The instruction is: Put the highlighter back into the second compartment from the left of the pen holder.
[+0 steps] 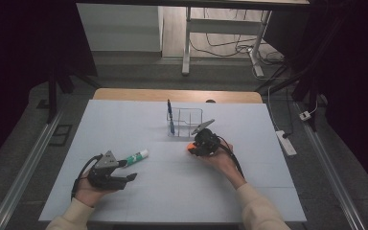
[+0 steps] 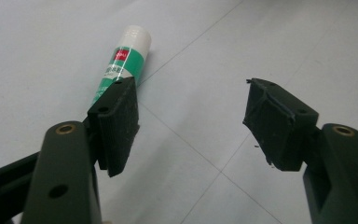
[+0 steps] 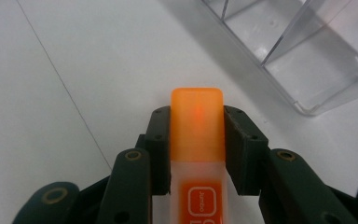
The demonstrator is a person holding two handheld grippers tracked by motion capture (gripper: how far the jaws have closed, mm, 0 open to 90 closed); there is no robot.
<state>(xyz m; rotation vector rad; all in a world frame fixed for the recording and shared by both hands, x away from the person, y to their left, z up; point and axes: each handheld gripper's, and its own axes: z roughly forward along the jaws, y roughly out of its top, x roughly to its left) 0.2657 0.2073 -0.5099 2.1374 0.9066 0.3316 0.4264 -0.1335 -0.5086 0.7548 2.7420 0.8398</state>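
1. Reading the labels first: the orange item (image 3: 196, 140) clamped in the right gripper (image 3: 196, 144) carries a white rounded-square logo on an orange panel, its small lettering too blurred to read, and the panel is cut off by the bottom edge of the right gripper view.
2. The green-and-white tube (image 2: 121, 65) has a small red patch and white print on its green band; none of it is legible.
3. The right gripper's jaws are closed tight against both sides of the orange item, whose orange cap sticks out past the pads; its frosted body runs back between them.
4. The left gripper (image 2: 193, 126) stands wide apart, holding nothing, above the white table (image 2: 242, 42); the tube lies just beyond its left jaw, whose pad hides the tube's lower end.
5. In the high view the left gripper (image 1: 130, 177) rests at the front left, the tube (image 1: 137, 155) beside it.
6. The right gripper (image 1: 191, 148) sits just in front of a clear divided organizer (image 1: 188, 121), where a dark blue pen (image 1: 170, 117) stands upright in the left compartment.
7. The organizer (image 3: 303, 51) is cut off at the top of the right gripper view.
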